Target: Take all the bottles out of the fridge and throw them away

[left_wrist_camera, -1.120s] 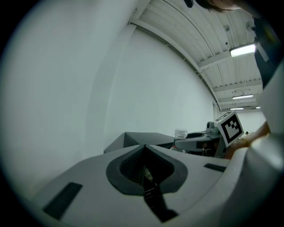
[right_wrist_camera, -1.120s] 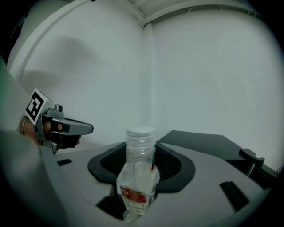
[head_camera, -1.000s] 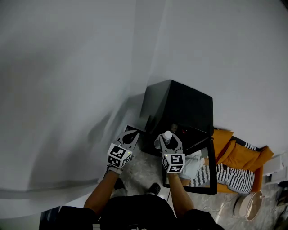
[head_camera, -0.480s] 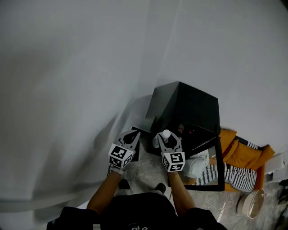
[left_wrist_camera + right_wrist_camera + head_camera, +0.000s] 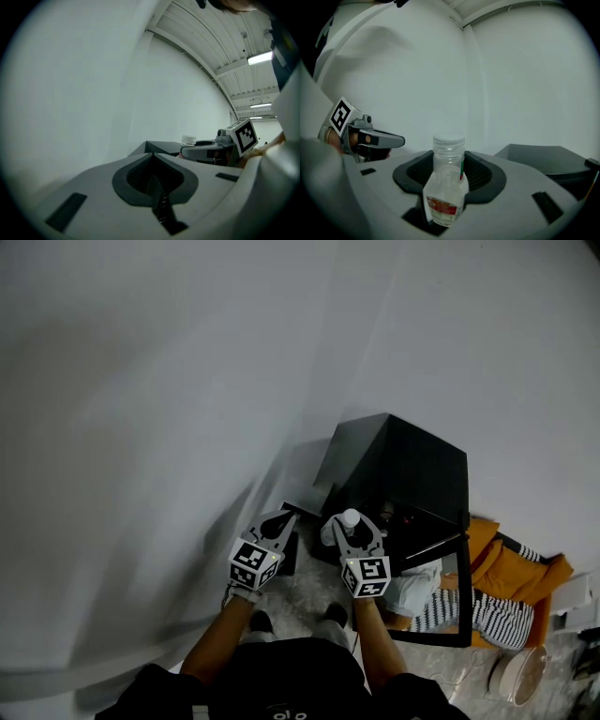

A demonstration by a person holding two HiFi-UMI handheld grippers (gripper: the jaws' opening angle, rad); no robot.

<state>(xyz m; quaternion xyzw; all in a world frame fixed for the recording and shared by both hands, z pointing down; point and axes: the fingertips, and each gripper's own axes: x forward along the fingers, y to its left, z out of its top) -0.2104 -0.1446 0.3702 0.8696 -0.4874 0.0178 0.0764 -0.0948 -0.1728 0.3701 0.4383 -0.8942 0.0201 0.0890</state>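
My right gripper is clamped on a small clear plastic bottle with a white screw cap and a red-and-white label. The two grey jaws press on it from either side, and it stands nearly upright between them with its cap above the jaw tips. In the head view I hold the bottle in the air just outside the low black box-shaped fridge, at the fridge's open front and near its left corner. The fridge's dark-framed door is swung out to the right of the opening.

My left gripper sits beside the right one, just left of the fridge and apart from it. Its jaws are pressed together tip to tip with nothing between them.

To the right of the fridge, on the floor, lie an orange cushion and a black-and-white striped cloth. The fridge stands against a plain white wall on a grey speckled floor.
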